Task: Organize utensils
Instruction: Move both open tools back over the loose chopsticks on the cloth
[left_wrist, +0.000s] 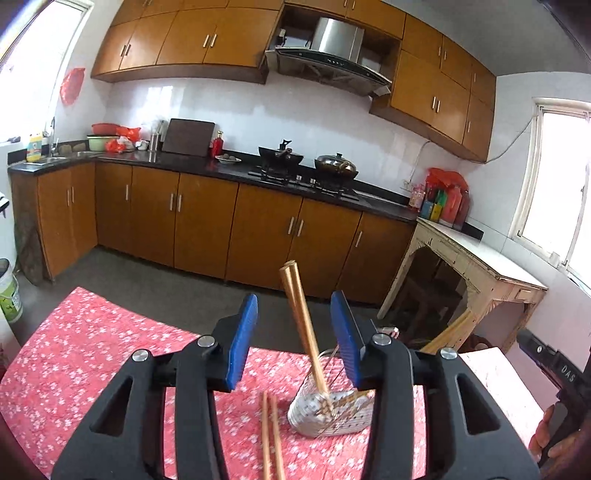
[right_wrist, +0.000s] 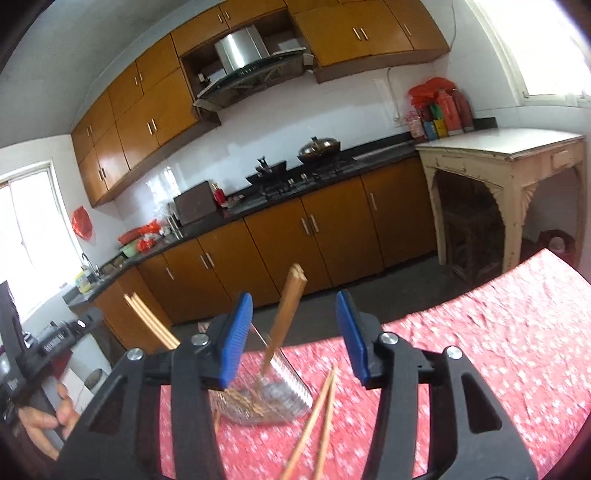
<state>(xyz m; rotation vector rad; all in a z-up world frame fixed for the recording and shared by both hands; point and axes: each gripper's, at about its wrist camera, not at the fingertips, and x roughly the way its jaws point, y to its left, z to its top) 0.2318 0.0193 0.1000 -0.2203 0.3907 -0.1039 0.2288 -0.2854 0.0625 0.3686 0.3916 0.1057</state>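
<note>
A perforated metal utensil holder (left_wrist: 328, 415) (right_wrist: 266, 400) stands on the red floral tablecloth (left_wrist: 92, 350) (right_wrist: 498, 332). One pair of wooden chopsticks (left_wrist: 300, 317) (right_wrist: 285, 319) sticks up out of it, and a second pair (left_wrist: 447, 336) (right_wrist: 151, 321) leans out to the side. A loose pair (left_wrist: 271, 435) (right_wrist: 317, 417) lies flat on the cloth beside the holder. My left gripper (left_wrist: 293, 341) is open, and the upright pair shows between its blue pads untouched. My right gripper (right_wrist: 293, 338) is open in the same way around that pair.
Past the table edge is dark floor, then brown kitchen cabinets (left_wrist: 207, 225) with a stove and woks (left_wrist: 303, 166). A cream side table (left_wrist: 480, 266) (right_wrist: 498, 166) stands at the right. A hand (left_wrist: 546, 435) (right_wrist: 48, 417) holds each gripper's handle.
</note>
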